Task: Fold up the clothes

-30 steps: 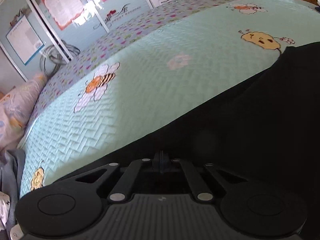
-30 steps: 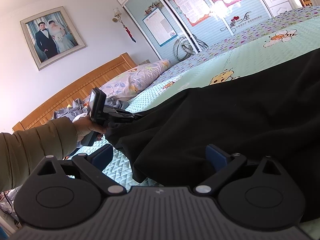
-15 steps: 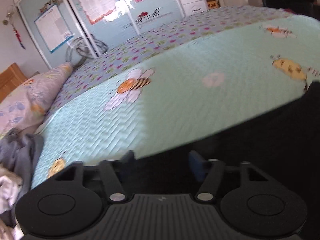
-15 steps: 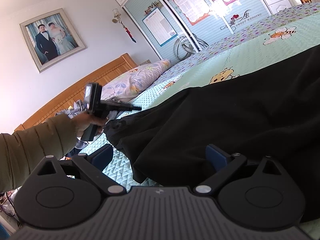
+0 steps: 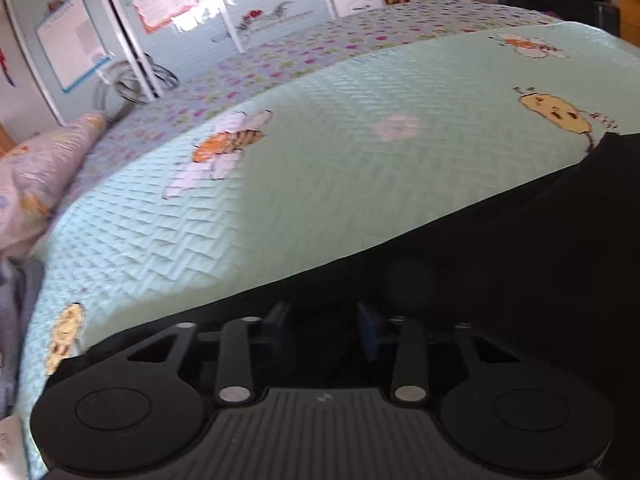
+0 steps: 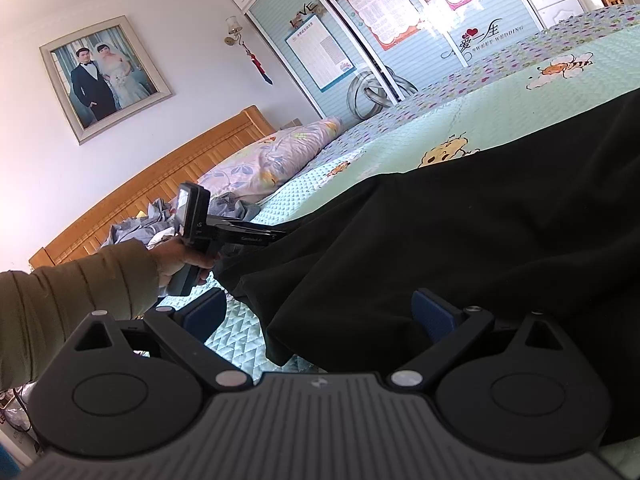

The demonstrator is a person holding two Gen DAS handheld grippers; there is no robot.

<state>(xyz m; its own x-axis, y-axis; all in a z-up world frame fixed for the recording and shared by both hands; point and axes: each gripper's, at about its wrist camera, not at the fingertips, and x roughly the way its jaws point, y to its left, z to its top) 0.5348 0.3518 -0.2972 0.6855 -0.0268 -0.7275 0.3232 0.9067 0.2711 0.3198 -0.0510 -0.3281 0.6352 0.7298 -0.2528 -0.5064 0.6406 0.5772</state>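
Note:
A black garment [image 5: 500, 280] lies spread on the mint bee-print bed cover [image 5: 320, 180]. My left gripper [image 5: 324, 318] points down at the garment's near edge. Its blue pads stand a little apart and are closing, with black cloth between them and no visible press. In the right wrist view the garment [image 6: 460, 240] fills the right side, and the left gripper [image 6: 280, 235], held by a hand in an olive sleeve [image 6: 72, 292], reaches its left corner. My right gripper [image 6: 318, 314] is wide open just short of the garment's hem, holding nothing.
A floral pillow [image 6: 272, 160] and a heap of grey clothes [image 6: 136, 232] lie by the wooden headboard [image 6: 160, 184]. Sliding wardrobe doors [image 6: 360, 40] stand beyond the bed. Bare cover stretches past the garment toward the far side [image 5: 400, 92].
The left jaws, shut on black cloth a second ago, sprang apart and have now narrowed again. The left hand shifted slightly along the garment's edge. The right gripper stayed still.

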